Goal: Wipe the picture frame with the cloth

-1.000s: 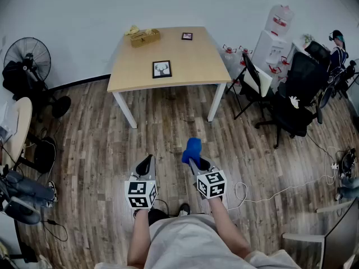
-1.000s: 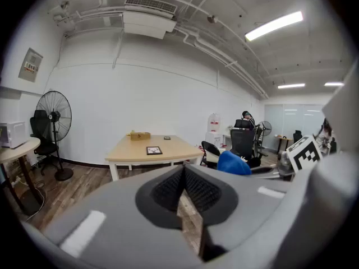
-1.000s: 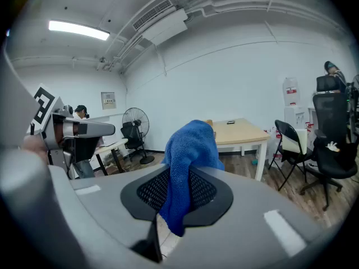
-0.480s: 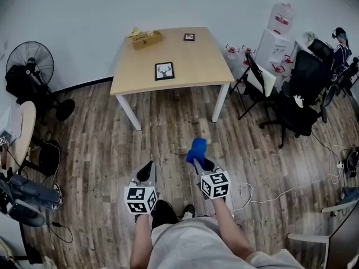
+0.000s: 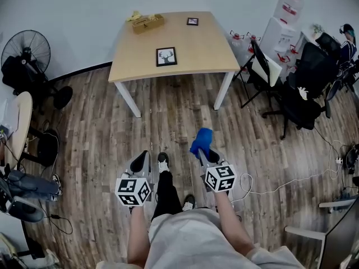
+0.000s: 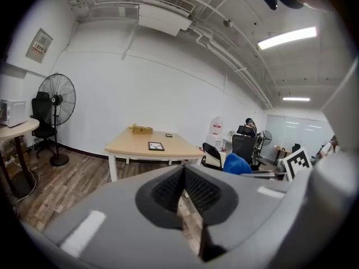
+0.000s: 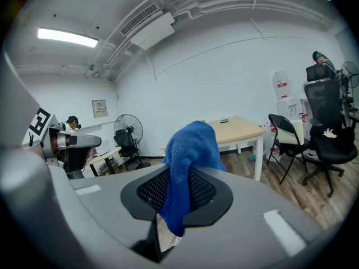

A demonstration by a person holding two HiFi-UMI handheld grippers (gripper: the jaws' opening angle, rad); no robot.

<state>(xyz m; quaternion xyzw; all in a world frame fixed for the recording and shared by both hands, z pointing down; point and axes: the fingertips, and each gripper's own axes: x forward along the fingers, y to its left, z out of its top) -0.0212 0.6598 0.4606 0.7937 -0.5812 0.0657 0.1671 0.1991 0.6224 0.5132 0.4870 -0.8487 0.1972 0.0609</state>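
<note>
A black picture frame (image 5: 166, 56) lies flat on the light wooden table (image 5: 207, 55) ahead, and shows small in the left gripper view as the frame (image 6: 155, 145). My right gripper (image 5: 201, 152) is shut on a blue cloth (image 5: 201, 140), which bunches up above its jaws as the cloth (image 7: 188, 150). My left gripper (image 5: 143, 159) is shut with nothing in it; its jaws meet in the left gripper view (image 6: 184, 190). Both grippers hang over the wooden floor, well short of the table.
A tan box (image 5: 147, 22) and a small dark frame (image 5: 192, 21) sit at the table's far edge. Office chairs (image 5: 303, 88) and water bottles (image 5: 283, 15) stand to the right. A fan (image 5: 25, 52) and round table (image 5: 14, 130) stand left. A white cable (image 5: 280, 184) crosses the floor.
The view has moved forward toward the table, and the person's leg has stepped out between the grippers. Both grippers have spread slightly apart; the cloth stays held.
</note>
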